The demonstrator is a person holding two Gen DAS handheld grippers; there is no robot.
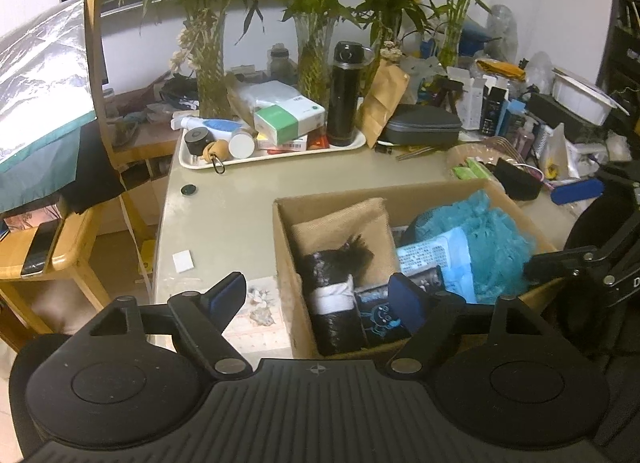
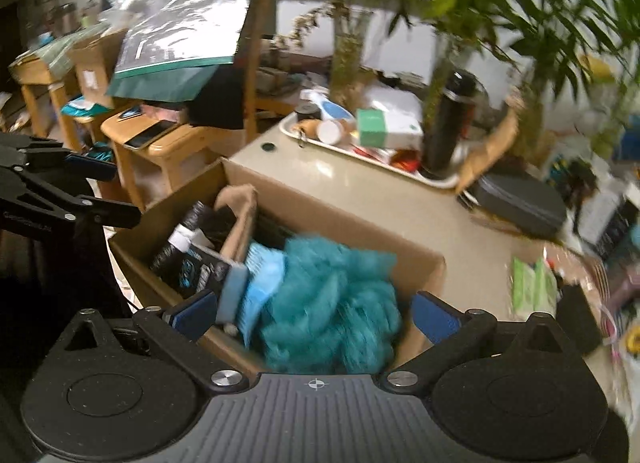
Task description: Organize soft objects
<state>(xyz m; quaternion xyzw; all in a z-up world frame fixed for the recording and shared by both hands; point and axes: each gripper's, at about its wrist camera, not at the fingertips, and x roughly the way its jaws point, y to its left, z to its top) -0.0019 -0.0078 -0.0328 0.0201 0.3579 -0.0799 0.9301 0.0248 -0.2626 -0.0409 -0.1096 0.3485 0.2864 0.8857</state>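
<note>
A cardboard box (image 1: pixel 286 263) stands on the table and holds soft things: a teal fluffy bundle (image 1: pixel 494 241), a tan folded cloth (image 1: pixel 344 227), a black roll with a white band (image 1: pixel 334 303) and a light blue packet (image 1: pixel 444 259). My left gripper (image 1: pixel 316 299) is open and empty, straddling the box's near left wall. In the right wrist view the box (image 2: pixel 332 219) lies below my right gripper (image 2: pixel 314 313), which is open and empty just above the teal bundle (image 2: pixel 332 303). The right gripper also shows at the right of the left wrist view (image 1: pixel 560 263).
A white tray (image 1: pixel 276 153) with a black flask (image 1: pixel 346 93), boxes and bottles stands behind the box. Glass vases with plants (image 1: pixel 210 63) stand at the back. A grey case (image 1: pixel 420 127) and clutter fill the right. A wooden chair (image 1: pixel 60 251) is at left.
</note>
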